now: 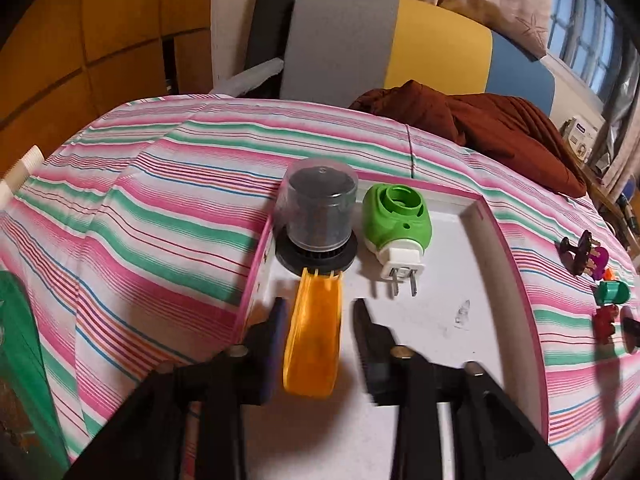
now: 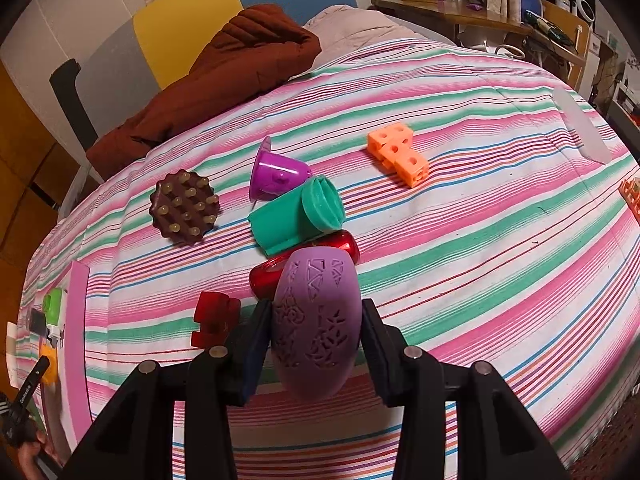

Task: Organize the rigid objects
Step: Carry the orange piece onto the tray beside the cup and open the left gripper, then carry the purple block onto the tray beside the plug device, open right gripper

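Observation:
In the left wrist view a pink-rimmed white tray [image 1: 492,216] lies on the striped bed. It holds a clear-capped black jar [image 1: 318,216], a green plug-in device [image 1: 396,220] and an orange clip [image 1: 314,336]. My left gripper [image 1: 320,312] is open around the orange clip, which touches only the left finger. In the right wrist view my right gripper [image 2: 318,320] is shut on a purple embossed oval [image 2: 316,320]. Beyond it lie a red shiny piece [image 2: 344,244], a green cylinder [image 2: 296,216], a purple cup [image 2: 276,172], a brown studded disc [image 2: 184,208], an orange cube block [image 2: 398,152] and a dark red block [image 2: 214,320].
A brown jacket [image 2: 216,76] lies at the head of the bed against a grey, yellow and blue headboard [image 1: 400,40]. A cluttered wooden shelf [image 2: 480,12] stands at the right. The tray [image 2: 78,320] shows at the left edge of the right wrist view.

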### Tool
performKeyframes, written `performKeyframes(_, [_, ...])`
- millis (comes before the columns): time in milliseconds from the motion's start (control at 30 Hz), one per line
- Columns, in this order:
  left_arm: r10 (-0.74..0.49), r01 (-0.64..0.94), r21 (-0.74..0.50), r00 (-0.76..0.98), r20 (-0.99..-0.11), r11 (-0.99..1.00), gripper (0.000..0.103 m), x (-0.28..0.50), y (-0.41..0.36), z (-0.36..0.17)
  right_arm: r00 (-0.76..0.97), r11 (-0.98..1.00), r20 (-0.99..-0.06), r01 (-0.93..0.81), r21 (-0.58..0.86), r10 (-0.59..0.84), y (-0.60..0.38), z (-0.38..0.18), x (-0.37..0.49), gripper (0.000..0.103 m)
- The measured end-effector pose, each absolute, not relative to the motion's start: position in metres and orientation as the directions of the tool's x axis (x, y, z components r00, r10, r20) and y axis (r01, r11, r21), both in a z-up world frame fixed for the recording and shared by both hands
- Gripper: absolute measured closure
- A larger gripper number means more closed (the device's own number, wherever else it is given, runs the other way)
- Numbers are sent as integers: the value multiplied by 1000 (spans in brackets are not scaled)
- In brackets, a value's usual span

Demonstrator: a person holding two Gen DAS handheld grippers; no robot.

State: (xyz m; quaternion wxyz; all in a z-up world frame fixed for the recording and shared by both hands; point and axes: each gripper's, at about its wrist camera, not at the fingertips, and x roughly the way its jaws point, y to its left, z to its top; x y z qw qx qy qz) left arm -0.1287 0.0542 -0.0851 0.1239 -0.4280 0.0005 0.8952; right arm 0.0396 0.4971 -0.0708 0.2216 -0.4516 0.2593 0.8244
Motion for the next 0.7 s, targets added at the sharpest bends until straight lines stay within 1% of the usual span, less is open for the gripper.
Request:
performKeyframes(33, [217, -214, -105, -611, -761, -971, 46, -126, 53, -84, -493, -767, -860, -600, 227, 132, 497, -71, 40, 59])
performKeyframes(167, [222, -201, -117, -655, -722, -973, 35, -111, 48, -78, -494, -767, -860, -601, 226, 133, 498, -71, 40, 59])
performKeyframes(233, [194, -179, -95, -698, -689, -979, 18, -99, 46, -71, -497, -767, -858, -600, 228, 134, 498, -70, 40, 59])
performKeyframes(300, [178, -162, -85, -740, -649, -983, 10, -88, 44, -63, -498, -768, -856, -600, 226, 137, 498, -70, 40, 59])
performKeyframes(333, [181, -161, -89, -760, -625, -983, 7, -80, 43, -59, -499, -768, -855, -600, 226, 138, 498, -70, 40, 59])
performKeyframes(433, [205, -178, -106, -768, -607, -978, 7, -68, 46, -55, -507, -768, -849, -599, 225, 147, 498, -69, 41, 59])
performKeyframes(700, [293, -264, -143, -710, -640, -954, 6, -44, 67, -59, -571, -794, -808, -554, 249, 146, 490, -58, 43, 59])
